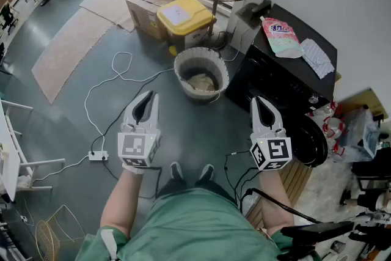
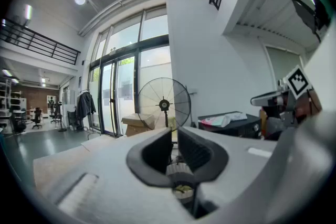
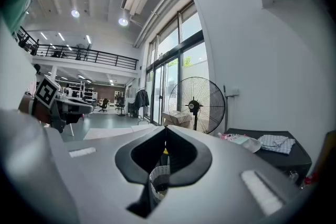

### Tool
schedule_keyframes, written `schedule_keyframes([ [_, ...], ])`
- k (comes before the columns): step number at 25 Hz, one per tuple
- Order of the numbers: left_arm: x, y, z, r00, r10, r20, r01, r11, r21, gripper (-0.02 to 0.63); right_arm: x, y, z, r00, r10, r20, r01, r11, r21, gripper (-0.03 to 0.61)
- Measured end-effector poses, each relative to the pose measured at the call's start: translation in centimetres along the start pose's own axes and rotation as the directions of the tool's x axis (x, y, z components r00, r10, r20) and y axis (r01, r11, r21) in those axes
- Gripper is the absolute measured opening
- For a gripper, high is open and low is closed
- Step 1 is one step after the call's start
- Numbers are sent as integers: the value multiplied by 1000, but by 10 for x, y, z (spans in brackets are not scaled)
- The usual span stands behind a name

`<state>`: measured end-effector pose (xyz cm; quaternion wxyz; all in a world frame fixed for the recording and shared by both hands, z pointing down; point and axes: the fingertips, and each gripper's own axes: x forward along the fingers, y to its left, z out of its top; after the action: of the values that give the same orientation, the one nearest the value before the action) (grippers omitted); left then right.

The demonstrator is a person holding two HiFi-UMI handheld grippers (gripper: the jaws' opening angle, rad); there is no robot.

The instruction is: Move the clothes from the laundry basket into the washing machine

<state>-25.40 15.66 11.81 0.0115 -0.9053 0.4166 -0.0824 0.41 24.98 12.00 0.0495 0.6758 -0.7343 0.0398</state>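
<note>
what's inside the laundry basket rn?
A crumpled pale beige cloth bundle lies at the bottom of the laundry basket. Anything beneath the bundle is covered, so the item count cannot be told.

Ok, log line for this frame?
left gripper: jaws shut, empty | right gripper: jaws shut, empty | clothes: in laundry basket | washing machine: right of basket

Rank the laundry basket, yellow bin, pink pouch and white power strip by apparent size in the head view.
Largest: laundry basket and yellow bin, which look about alike, so they are left unranked.
Next: pink pouch.
Smallest: white power strip.
</note>
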Motion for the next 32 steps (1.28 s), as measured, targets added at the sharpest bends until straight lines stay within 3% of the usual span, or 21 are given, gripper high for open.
schedule_keyframes([
  [16,-3,-9,6,1000,15,17,-15,1000,4,42,-3,-9,2,999,16,29,-17,999,37,4],
  [17,-2,-12,7,1000,15,19,-15,1000,5,54,-3,-11,2,999,23,26,-24,999,40,27],
  [19,1,-17,9,1000,14,17,-14,1000,6,117,-2,-14,1,999,41,18,-42,998,45,144],
  [21,3,-24,10,1000,15,12,-15,1000,5,167,-2,-17,0,998,63,13,-63,997,39,197],
  [27,1,-49,12,999,34,3,-34,999,19,195,-8,-25,-6,991,133,12,-133,991,8,218],
  [32,-5,-60,7,998,62,-19,-62,998,29,196,-6,-34,-11,989,149,12,-150,988,35,219],
])
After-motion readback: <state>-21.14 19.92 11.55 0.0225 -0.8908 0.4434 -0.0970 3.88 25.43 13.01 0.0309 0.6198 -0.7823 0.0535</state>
